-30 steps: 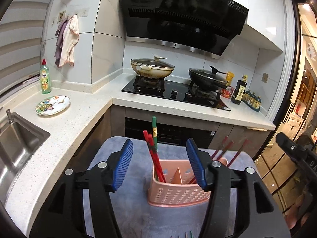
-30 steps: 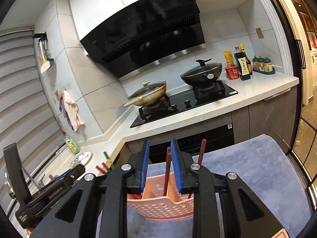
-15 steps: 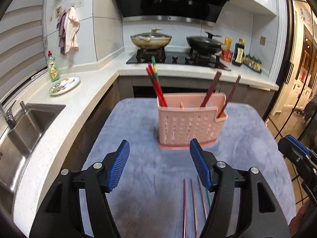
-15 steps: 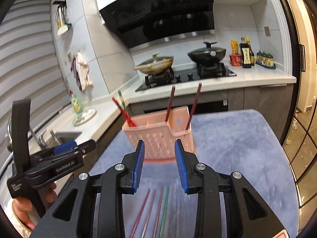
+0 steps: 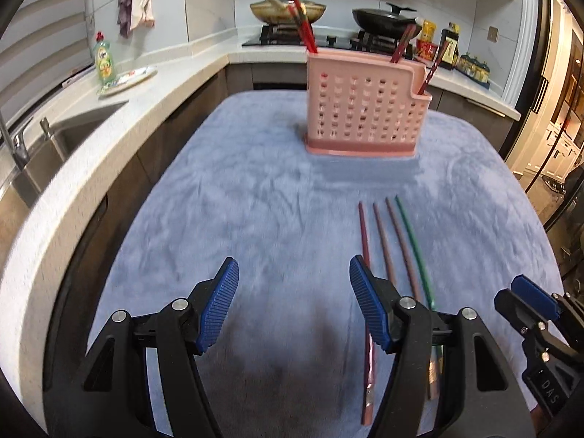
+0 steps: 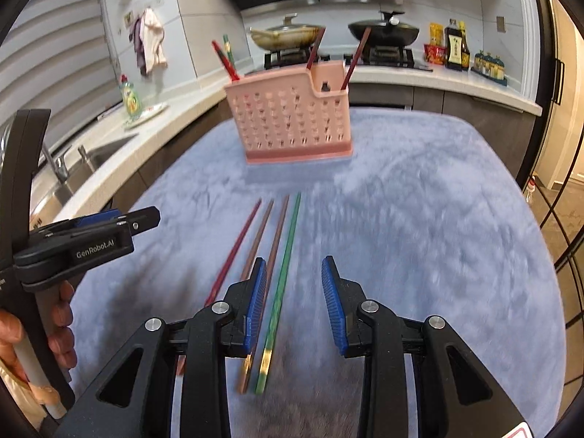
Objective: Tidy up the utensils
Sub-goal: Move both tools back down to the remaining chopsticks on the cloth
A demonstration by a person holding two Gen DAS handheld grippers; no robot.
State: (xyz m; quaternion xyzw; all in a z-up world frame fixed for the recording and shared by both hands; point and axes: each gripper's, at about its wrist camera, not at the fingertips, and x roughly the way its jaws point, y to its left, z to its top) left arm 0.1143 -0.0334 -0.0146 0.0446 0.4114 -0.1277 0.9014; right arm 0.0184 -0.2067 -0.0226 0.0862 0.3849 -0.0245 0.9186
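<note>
A pink perforated utensil holder [image 5: 365,109] stands on the blue cloth, far middle; it also shows in the right wrist view [image 6: 292,124]. It holds several red and brown chopsticks. Several loose chopsticks lie side by side on the cloth: a dark red one [image 5: 365,248], brown ones [image 5: 383,244], and a green one [image 5: 412,241], also seen in the right wrist view [image 6: 288,248]. My left gripper [image 5: 294,303] is open and empty, left of them. My right gripper [image 6: 294,303] is open and empty, its left finger over the brown chopsticks, the green one between its fingers.
A blue cloth [image 6: 419,219] covers the table. A white counter [image 5: 109,127] with a sink [image 5: 54,138] runs along the left. A stove with two pans [image 6: 328,33] and bottles [image 6: 456,47] are behind. The other gripper shows at each view's edge [image 6: 80,244].
Both grippers have pulled back and down from the holder to just above the loose chopsticks. The right gripper's jaws have opened wider. The holder now looks farther away.
</note>
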